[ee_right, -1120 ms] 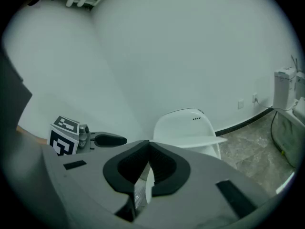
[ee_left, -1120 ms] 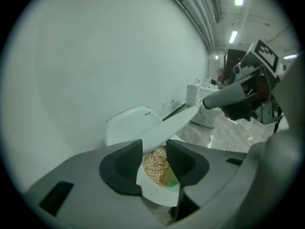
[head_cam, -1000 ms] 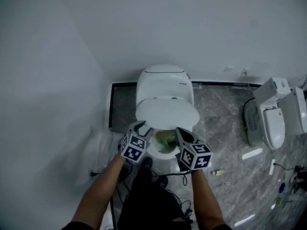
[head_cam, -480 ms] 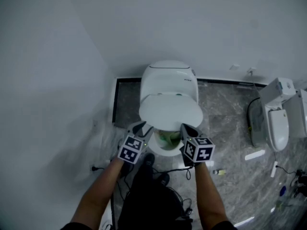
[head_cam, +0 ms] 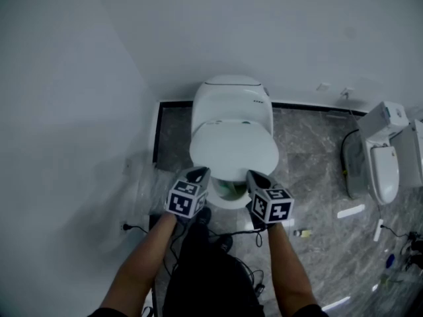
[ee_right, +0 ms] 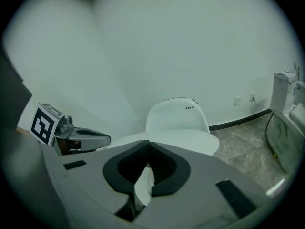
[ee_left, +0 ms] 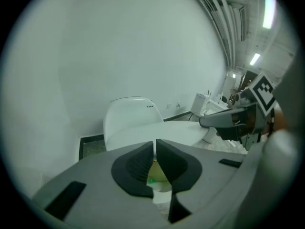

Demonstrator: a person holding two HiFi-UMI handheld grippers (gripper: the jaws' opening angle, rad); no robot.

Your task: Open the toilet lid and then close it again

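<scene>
The left claw (ee_left: pixel 155 149) has just been closing and is now pinched together on nothing; the right claw (ee_right: pixel 148 149) is too. Just ahead, the lid (head_cam: pixel 234 152) hangs half down over the bowl (head_cam: pixel 228 191), so I think closing is on and needs a soft push down. The tiny print (ee_right: pixel 189 108) behind is unreadable.

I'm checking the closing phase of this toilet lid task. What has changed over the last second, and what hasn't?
The left tool's jaws have just been closing and are now shut, with nothing between them. The toilet lid appears to have sunk lower, covering more of the bowl. The right tool stayed shut and empty, and both tools remain at the bowl's front.
</scene>
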